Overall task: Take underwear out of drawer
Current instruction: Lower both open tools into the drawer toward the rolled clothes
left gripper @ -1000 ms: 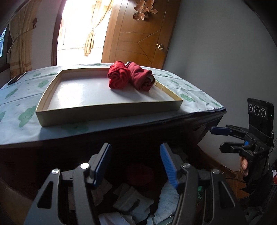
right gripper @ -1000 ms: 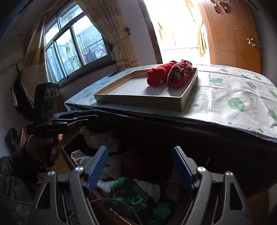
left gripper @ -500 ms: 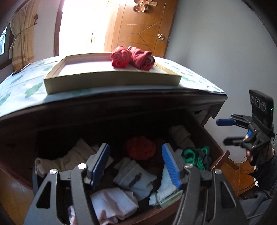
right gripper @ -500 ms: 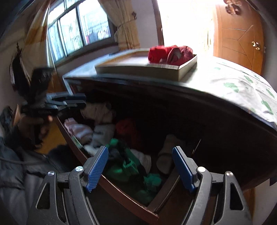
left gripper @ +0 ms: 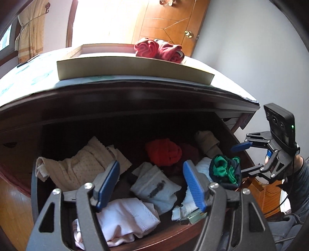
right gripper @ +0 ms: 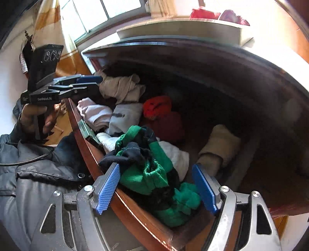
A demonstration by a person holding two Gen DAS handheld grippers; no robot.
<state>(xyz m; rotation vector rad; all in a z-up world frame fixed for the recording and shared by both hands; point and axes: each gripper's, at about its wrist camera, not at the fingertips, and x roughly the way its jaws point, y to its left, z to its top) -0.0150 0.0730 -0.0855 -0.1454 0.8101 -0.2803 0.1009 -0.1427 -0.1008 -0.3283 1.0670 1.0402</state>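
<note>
The dark wooden drawer (left gripper: pixel 170 234) stands open and is full of rolled garments. A red roll (left gripper: pixel 164 152) lies in the middle, a grey-white roll (left gripper: pixel 156 188) in front of it, a pink one (left gripper: pixel 123 218) at the front left, a beige one (left gripper: pixel 83 166) at the left. A green and navy garment (right gripper: pixel 152 170) lies at the front right corner. My left gripper (left gripper: pixel 151 185) is open above the grey-white roll. My right gripper (right gripper: pixel 156 188) is open, its jaws either side of the green and navy garment; it also shows in the left wrist view (left gripper: pixel 241 160).
On the dresser top stands a shallow cardboard tray (left gripper: pixel 135 69) holding two red rolled garments (left gripper: pixel 158 50). A beige roll (right gripper: pixel 218 148) lies at the drawer's right end. A wooden door (left gripper: pixel 170 21) is behind, a window (right gripper: pixel 100 13) to the left.
Both grippers have dropped from dresser-top height and moved in over the open drawer. The right gripper has closed in on the green and navy garment. Both stay open.
</note>
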